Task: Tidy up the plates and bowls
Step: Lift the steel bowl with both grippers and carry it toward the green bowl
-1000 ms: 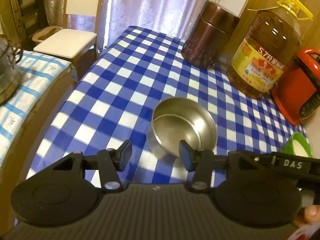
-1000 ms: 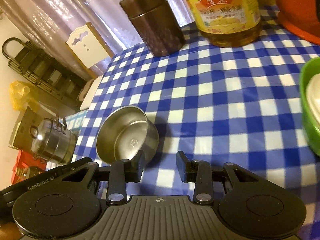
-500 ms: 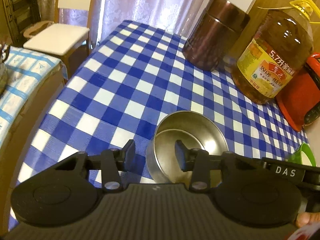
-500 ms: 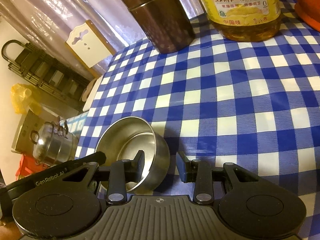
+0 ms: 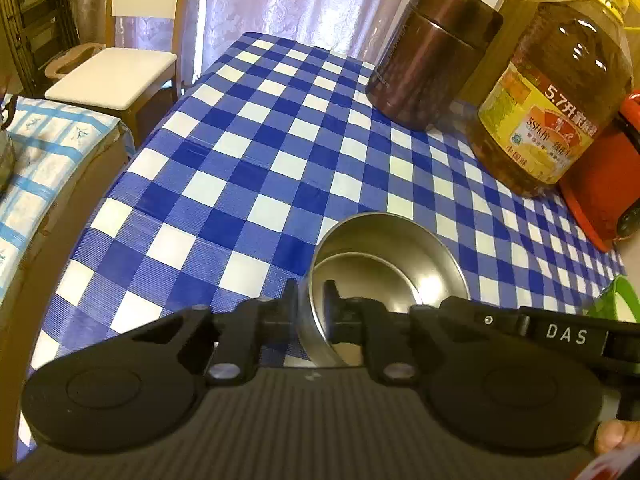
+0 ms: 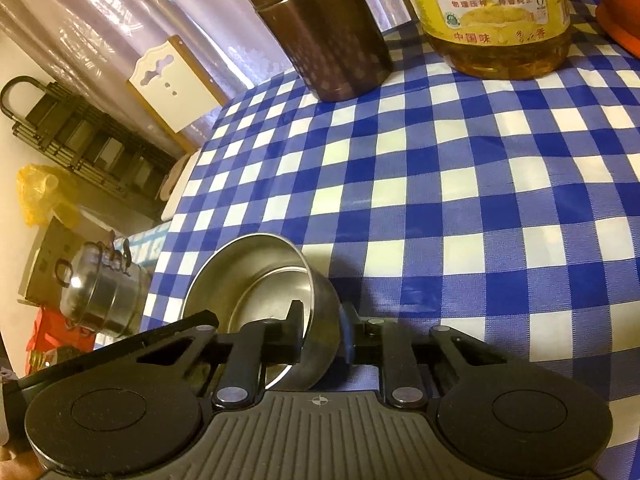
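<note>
Two grippers clamp one steel bowl by opposite walls.
Left gripper and right gripper, jaws just closed, each pinch the rim, one finger inside, one outside. Beyond them stretches the checked tablecloth, then the brown canister and oil bottle. Raising both grippers together should keep the bowl level.

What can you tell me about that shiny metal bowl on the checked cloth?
The metal bowl is round, steel-looking, empty and mirror-bright inside, with low straight walls. It sits on the blue-and-white checked tablecloth. The left gripper and right gripper each pinch its rim on opposite sides, one finger inside and one outside.
</note>
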A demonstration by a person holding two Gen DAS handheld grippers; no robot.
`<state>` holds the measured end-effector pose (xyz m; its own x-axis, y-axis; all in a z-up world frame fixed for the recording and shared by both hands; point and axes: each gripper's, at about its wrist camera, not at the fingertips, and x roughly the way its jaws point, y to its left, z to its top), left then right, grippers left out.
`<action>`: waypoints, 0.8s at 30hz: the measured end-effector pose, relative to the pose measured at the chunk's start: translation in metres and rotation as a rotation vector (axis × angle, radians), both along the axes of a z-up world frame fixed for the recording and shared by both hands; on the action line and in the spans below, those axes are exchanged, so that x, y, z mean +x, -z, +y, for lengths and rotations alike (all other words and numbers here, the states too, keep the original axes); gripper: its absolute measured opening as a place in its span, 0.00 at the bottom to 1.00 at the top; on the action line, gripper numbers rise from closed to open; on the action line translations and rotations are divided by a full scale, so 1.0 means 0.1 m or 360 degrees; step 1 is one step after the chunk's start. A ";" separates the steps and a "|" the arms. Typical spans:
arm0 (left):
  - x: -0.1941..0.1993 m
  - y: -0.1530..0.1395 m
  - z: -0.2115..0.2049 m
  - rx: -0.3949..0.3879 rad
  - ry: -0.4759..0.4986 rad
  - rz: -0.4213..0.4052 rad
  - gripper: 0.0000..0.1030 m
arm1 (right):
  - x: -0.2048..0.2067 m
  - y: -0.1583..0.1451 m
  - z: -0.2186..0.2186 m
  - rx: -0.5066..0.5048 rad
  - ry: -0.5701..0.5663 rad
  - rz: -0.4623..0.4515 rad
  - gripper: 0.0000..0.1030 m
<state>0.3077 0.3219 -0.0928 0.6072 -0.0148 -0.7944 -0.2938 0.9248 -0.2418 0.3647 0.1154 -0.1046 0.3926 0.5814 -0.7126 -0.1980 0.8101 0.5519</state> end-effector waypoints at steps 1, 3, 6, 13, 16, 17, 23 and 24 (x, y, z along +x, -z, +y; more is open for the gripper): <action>0.00 0.00 -0.01 -0.0002 0.0002 0.0001 0.08 | 0.00 0.00 0.01 0.0000 -0.0003 0.0001 0.19; -0.01 -0.01 -0.02 0.0007 0.0004 0.0008 0.07 | -0.01 0.01 0.03 0.0001 -0.0006 0.0008 0.14; -0.04 -0.02 -0.05 0.0019 0.0013 0.0020 0.07 | -0.02 0.00 0.04 -0.0011 0.0007 0.0016 0.12; -0.22 -0.04 -0.16 0.0003 -0.0014 0.0035 0.07 | -0.15 -0.04 -0.03 -0.0040 0.0001 0.0039 0.11; -0.34 -0.07 -0.27 0.0002 -0.0010 0.0033 0.07 | -0.28 -0.05 -0.13 -0.0052 0.0005 0.0053 0.10; -0.38 -0.08 -0.32 0.0001 -0.0006 0.0034 0.07 | -0.32 -0.05 -0.16 -0.0053 0.0009 0.0056 0.10; -0.60 -0.16 -0.67 0.0001 0.0059 0.0048 0.06 | -0.62 -0.08 -0.49 -0.0073 0.0047 0.0091 0.08; -0.64 -0.18 -0.73 0.0000 0.0071 0.0052 0.06 | -0.66 -0.10 -0.54 -0.0077 0.0055 0.0095 0.08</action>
<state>0.2440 0.2488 -0.0750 0.5796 -0.0416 -0.8138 -0.2597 0.9372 -0.2329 0.2983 0.0612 -0.0948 0.3679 0.5327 -0.7621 -0.1373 0.8418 0.5221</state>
